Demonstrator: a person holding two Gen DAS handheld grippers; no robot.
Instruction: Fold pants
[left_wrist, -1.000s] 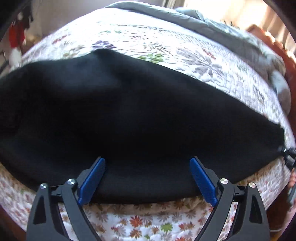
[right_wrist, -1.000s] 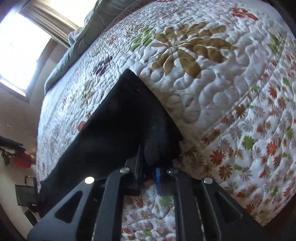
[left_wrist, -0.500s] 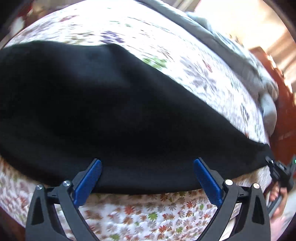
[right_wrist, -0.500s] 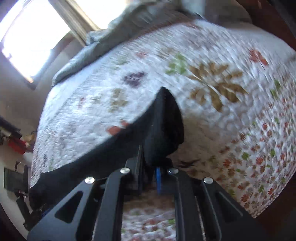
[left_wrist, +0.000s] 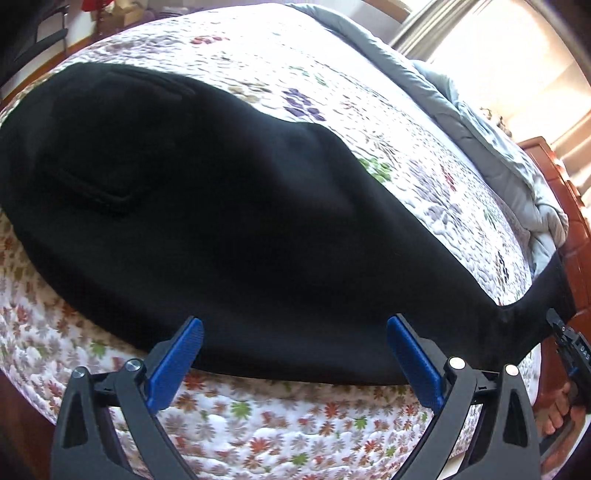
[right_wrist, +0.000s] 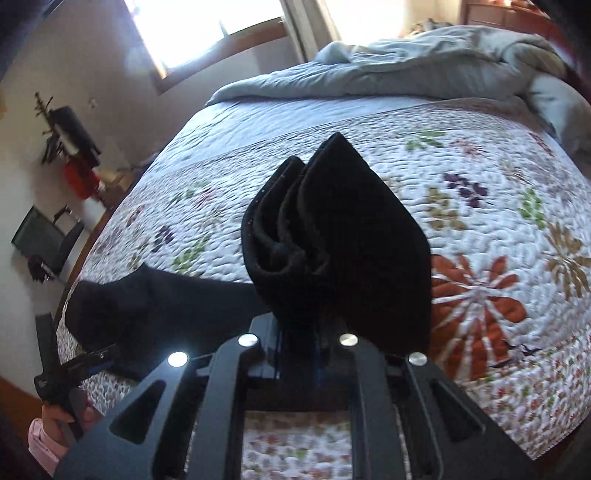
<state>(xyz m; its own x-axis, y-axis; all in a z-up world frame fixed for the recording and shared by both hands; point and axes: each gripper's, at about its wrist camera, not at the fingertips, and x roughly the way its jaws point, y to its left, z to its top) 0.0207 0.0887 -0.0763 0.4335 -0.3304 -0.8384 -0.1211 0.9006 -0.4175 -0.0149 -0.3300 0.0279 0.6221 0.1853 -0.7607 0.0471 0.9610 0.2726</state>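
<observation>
Lifting the hem end of the black pants (right_wrist: 343, 236) off the bed (right_wrist: 498, 206), our right claw (right_wrist: 299, 338) stays clamped on it; 1 second ago that end lay flat. Our left claw (left_wrist: 295, 354) hangs wide open over the pants' near edge, so the lengthwise fold has probably begun.

Black pants (left_wrist: 229, 206) on white floral quilt (left_wrist: 280, 435); grey duvet (right_wrist: 388, 74).

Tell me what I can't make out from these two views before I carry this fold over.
- Right hand-held gripper blue pads: right wrist view, buried in the bunched pants hem, so grip depth is unknown.
- Waistband end of the pants: left wrist view, runs out of the left edge.
- Layer alignment: both views, black fabric shows almost no detail.
- Left hand-held gripper contact with the quilt: left wrist view, unclear whether it touches.
</observation>
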